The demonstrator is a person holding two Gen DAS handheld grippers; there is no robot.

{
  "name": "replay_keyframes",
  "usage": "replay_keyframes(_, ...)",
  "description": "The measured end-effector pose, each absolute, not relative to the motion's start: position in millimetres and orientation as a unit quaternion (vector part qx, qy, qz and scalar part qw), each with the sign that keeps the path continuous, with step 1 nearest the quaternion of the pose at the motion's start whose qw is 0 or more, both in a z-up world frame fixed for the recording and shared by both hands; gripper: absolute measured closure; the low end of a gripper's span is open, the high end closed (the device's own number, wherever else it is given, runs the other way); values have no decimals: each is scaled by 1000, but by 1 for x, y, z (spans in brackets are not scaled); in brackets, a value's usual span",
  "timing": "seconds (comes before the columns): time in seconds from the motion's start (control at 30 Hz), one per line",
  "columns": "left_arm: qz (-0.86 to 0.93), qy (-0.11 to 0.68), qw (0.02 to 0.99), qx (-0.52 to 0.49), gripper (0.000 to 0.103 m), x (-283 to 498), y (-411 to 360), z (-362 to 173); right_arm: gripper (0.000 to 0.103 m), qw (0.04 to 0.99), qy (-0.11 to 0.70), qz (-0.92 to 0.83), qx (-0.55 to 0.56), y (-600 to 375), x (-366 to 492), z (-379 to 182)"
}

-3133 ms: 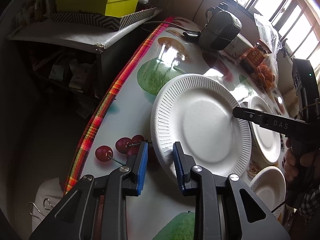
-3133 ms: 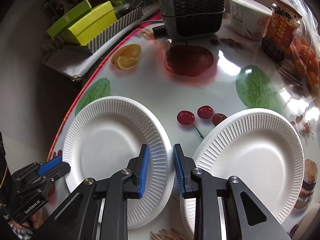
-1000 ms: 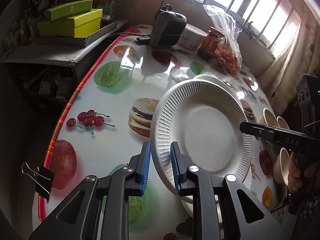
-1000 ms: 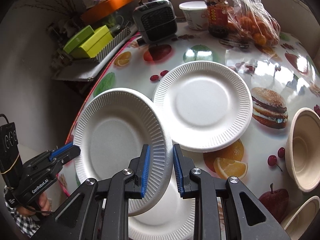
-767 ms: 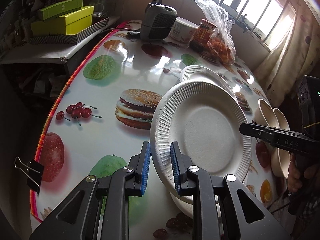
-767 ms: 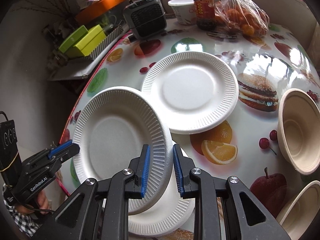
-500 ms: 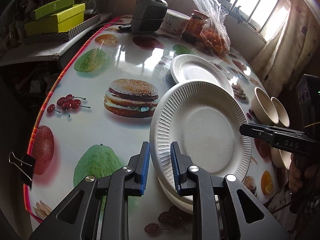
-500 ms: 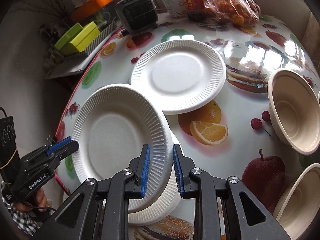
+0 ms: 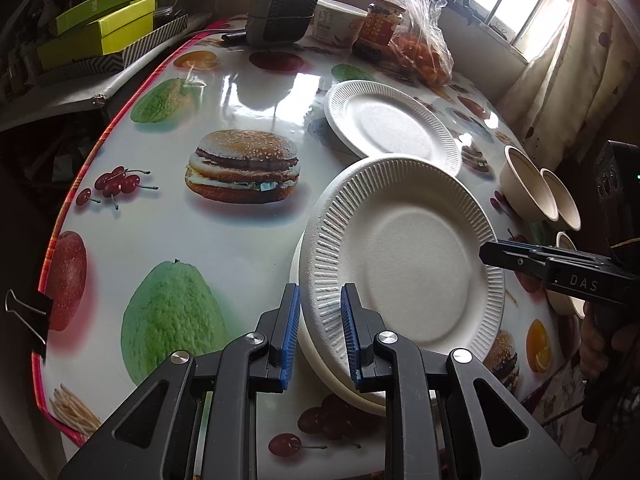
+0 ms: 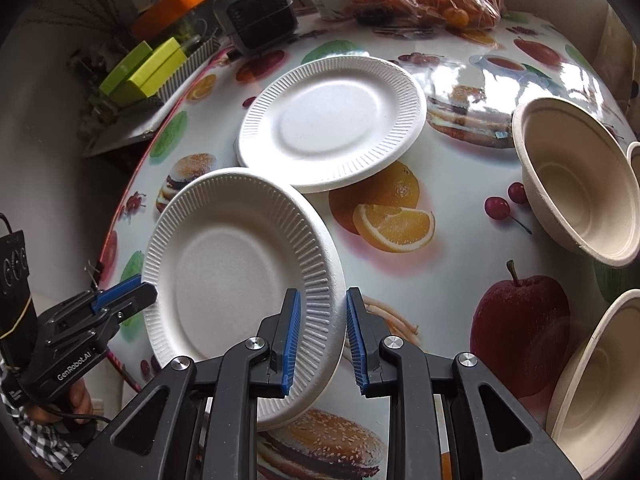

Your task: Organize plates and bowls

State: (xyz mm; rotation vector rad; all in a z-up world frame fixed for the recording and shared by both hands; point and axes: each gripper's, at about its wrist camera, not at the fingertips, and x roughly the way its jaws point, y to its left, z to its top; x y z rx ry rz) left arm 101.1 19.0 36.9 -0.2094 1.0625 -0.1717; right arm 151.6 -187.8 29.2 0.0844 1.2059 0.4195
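Observation:
A white ribbed paper plate [image 9: 404,256] is held between both grippers, tilted, just above a lower white plate [image 9: 320,364] on the table. My left gripper [image 9: 319,332] is shut on its near rim. My right gripper [image 10: 320,334] is shut on the opposite rim [image 10: 320,280]; it also shows at the right of the left wrist view [image 9: 486,250]. Another white plate [image 10: 332,124] lies flat further back. A beige bowl [image 10: 576,180] sits to the right, with another bowl [image 10: 596,392] nearer.
The table has a glossy fruit-and-burger print cloth [image 9: 180,200]. At the back stand a small dark heater [image 9: 282,12], a tub, a jar [image 9: 378,28] and a bag of oranges [image 9: 420,52]. Green boxes [image 9: 100,28] sit on a shelf to the left.
Both grippers have carried the held plate along the table and lowered it over the lower plate. The far plate and bowls now sit clearer in view.

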Motion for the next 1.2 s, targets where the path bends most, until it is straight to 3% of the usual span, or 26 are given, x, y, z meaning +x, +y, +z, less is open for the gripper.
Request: replay_keyframes(1.2,-69,516,850,-86,79,102,17,28,80,800,567,194,31,-185,151,18)
